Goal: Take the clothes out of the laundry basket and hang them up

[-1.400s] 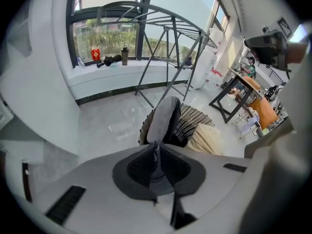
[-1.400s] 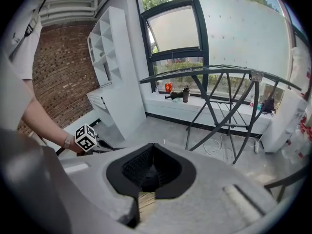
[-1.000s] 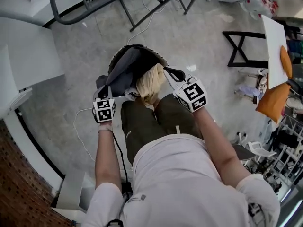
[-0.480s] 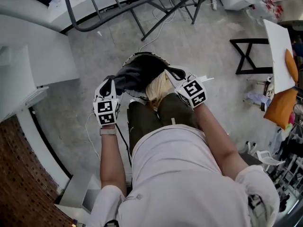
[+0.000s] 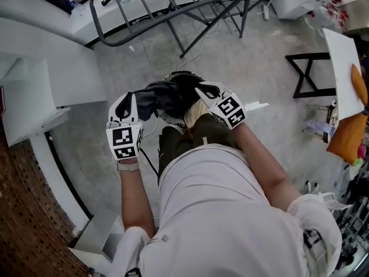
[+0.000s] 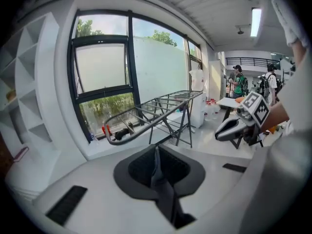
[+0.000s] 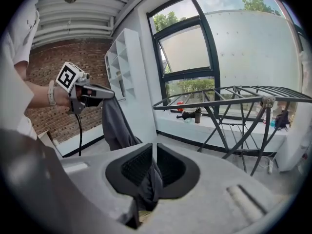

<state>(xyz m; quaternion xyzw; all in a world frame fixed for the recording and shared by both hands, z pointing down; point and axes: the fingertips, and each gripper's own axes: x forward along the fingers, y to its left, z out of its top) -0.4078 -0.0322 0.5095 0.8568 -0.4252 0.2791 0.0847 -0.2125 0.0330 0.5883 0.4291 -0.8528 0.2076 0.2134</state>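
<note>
The dark grey garment (image 5: 164, 97) is held lifted just above the laundry basket (image 5: 183, 74), one end being pinched in the closed left gripper (image 5: 128, 100) and the other in the closed right gripper (image 5: 203, 90).

I take this for a big open workspace staged like a home: bare concrete floor (image 5: 259, 62), a metal drying rack (image 6: 148, 126) under tall windows (image 6: 102, 67), brick wall (image 7: 48, 77), white shelving (image 7: 119, 77), people (image 6: 237, 82) standing at far right.
</note>
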